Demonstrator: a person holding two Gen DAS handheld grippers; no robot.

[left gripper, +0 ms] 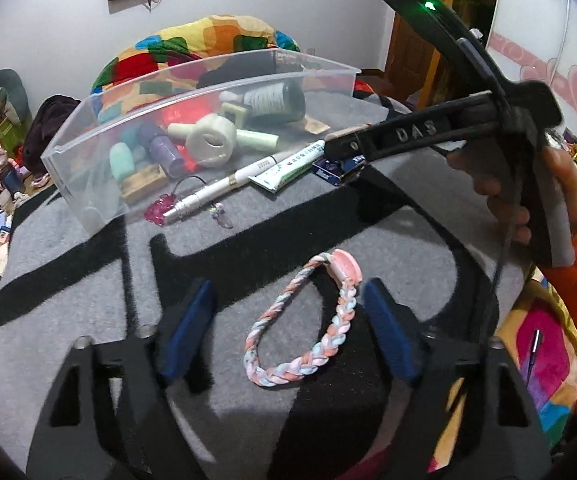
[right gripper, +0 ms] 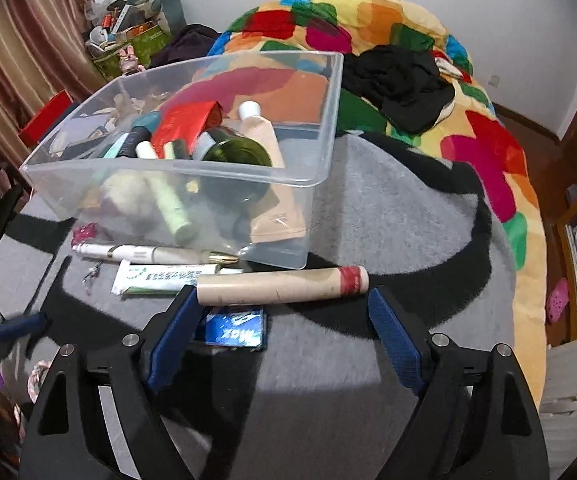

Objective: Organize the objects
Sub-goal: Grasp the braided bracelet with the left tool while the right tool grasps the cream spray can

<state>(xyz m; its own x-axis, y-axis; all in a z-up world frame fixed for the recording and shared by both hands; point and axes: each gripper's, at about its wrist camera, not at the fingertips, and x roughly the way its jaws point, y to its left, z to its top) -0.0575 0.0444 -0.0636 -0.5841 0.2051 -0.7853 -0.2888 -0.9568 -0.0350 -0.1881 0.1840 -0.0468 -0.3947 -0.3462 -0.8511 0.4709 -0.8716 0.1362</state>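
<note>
A braided pastel bracelet (left gripper: 308, 324) lies on the grey-and-black mat between the open fingers of my left gripper (left gripper: 288, 312). My right gripper (right gripper: 284, 312) is open just above a beige cardboard tube with red tape (right gripper: 284, 286) and a blue card (right gripper: 234, 330); it also shows from the side in the left wrist view (left gripper: 348, 152). A clear plastic bin (right gripper: 176, 172) holds bottles, tubes and a tape roll (left gripper: 210, 140). Beside it lie a white pen (right gripper: 148, 254), a white-green tube (right gripper: 160, 280) and a pink charm (left gripper: 158, 208).
The mat (right gripper: 388, 220) covers a bed with a colourful quilt (right gripper: 488, 140) and black clothing (right gripper: 404, 84) behind the bin. Clutter stands at the far left by a curtain (right gripper: 16, 60). A small keychain (left gripper: 220, 216) lies near the pen.
</note>
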